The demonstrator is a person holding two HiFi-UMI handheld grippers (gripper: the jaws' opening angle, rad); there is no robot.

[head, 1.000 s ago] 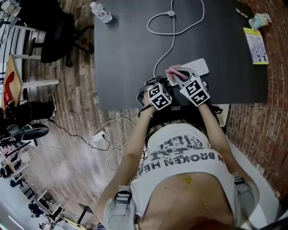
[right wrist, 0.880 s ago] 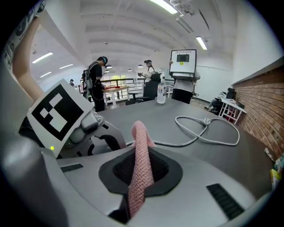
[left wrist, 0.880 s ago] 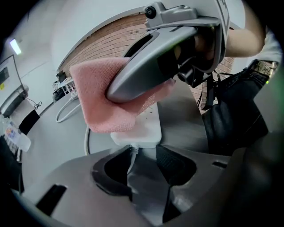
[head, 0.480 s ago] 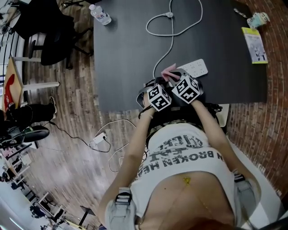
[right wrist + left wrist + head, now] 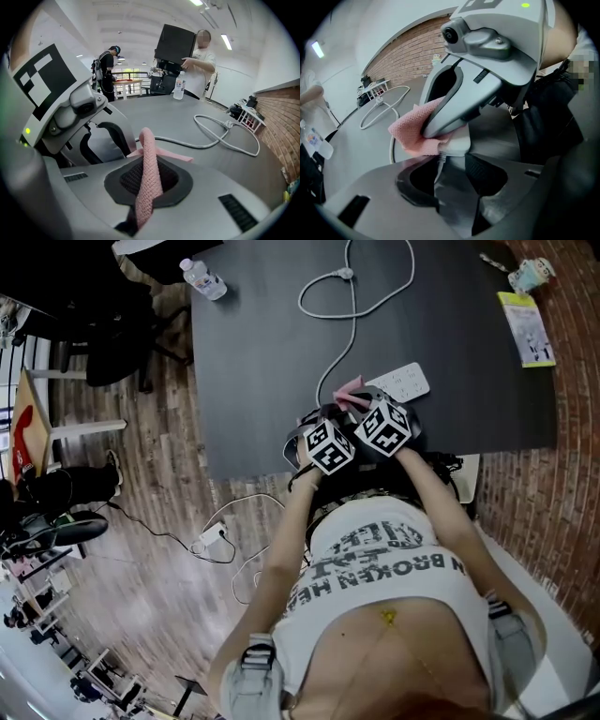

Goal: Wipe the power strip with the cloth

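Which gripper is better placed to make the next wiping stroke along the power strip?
Right. The right gripper holds the pink cloth, lying on the power strip; the left gripper only grips the strip's cable end.

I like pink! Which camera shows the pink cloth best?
The right gripper view: the pink cloth stands close up in the middle, pinched between the right gripper's jaws. The left gripper view shows a bunched part, half under that gripper, at the power strip. The head view shows only a tiny pink bit.
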